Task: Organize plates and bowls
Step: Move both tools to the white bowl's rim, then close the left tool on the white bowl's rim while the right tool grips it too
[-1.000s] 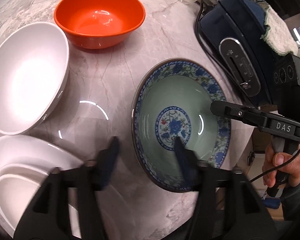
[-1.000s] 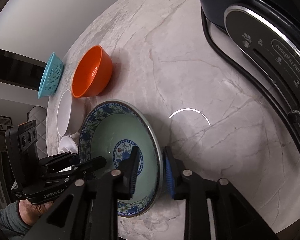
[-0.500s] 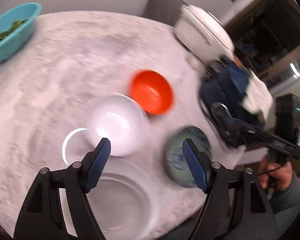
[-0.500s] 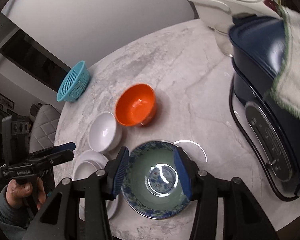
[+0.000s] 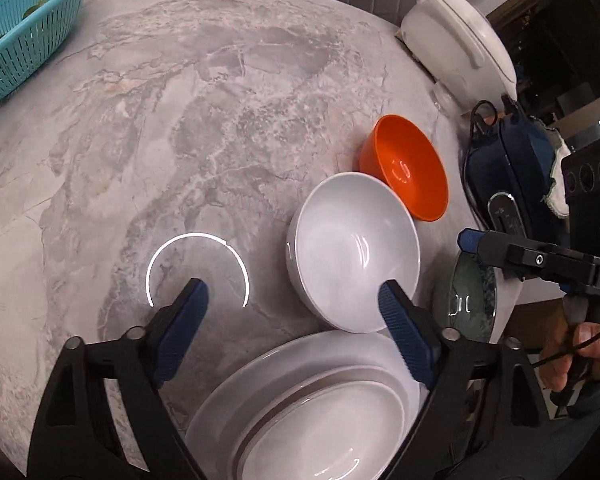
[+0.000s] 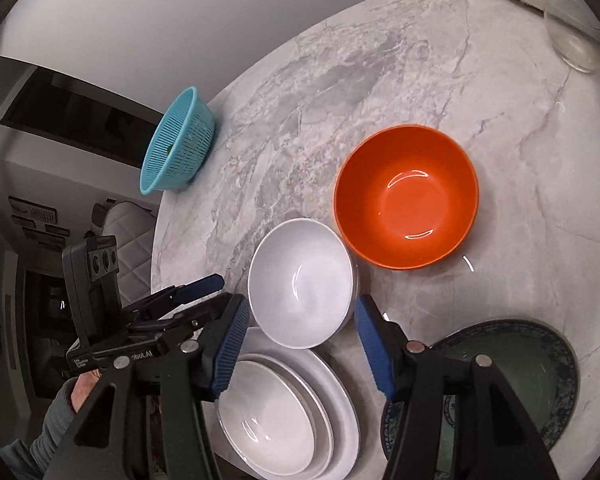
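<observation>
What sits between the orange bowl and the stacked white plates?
The white bowl. In the right wrist view it lies between the orange bowl and the white plates, its rim overlapping both there. The left wrist view shows the same order.

White bowl [image 6: 300, 282] touching orange bowl [image 6: 406, 202]; white plates [image 6: 296, 408] stacked; blue-patterned bowl [image 6: 540, 368] apart.

Grey-veined pale marble covers the counter [image 6: 420, 92]. On it sit a plain orange bowl [image 6: 406, 204], a glossy white bowl [image 6: 300, 284], stacked white plates [image 6: 288, 408], and a green bowl [image 6: 540, 372] rimmed in blue floral pattern. The colander [image 6: 176, 148] is turquoise.
</observation>
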`<control>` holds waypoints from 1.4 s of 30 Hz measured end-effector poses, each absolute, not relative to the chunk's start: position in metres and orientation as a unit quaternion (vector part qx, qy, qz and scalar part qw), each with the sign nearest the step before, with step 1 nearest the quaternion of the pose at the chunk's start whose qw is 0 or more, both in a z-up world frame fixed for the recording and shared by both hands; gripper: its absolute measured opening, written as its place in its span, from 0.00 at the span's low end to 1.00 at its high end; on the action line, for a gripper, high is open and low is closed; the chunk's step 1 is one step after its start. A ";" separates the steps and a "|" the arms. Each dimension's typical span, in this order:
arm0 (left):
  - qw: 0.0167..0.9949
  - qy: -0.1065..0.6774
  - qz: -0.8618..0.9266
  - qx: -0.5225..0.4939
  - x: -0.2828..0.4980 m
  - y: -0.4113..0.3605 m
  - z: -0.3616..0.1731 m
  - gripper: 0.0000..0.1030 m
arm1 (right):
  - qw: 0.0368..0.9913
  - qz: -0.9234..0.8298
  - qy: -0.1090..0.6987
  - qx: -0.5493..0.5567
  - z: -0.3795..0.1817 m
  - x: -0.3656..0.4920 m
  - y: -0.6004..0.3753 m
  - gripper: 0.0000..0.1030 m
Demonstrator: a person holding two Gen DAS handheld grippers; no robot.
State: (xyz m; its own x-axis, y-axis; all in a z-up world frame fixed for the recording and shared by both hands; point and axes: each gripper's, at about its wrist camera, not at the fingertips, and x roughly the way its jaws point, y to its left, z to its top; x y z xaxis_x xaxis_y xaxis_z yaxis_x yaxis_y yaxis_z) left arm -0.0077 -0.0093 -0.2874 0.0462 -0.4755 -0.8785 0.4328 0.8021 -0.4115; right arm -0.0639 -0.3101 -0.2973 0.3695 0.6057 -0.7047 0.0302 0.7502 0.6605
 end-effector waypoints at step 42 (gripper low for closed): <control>0.697 0.651 -0.302 0.006 0.030 -0.048 -0.335 0.24 | 0.731 0.116 0.598 0.306 -0.356 -0.035 -0.294 0.22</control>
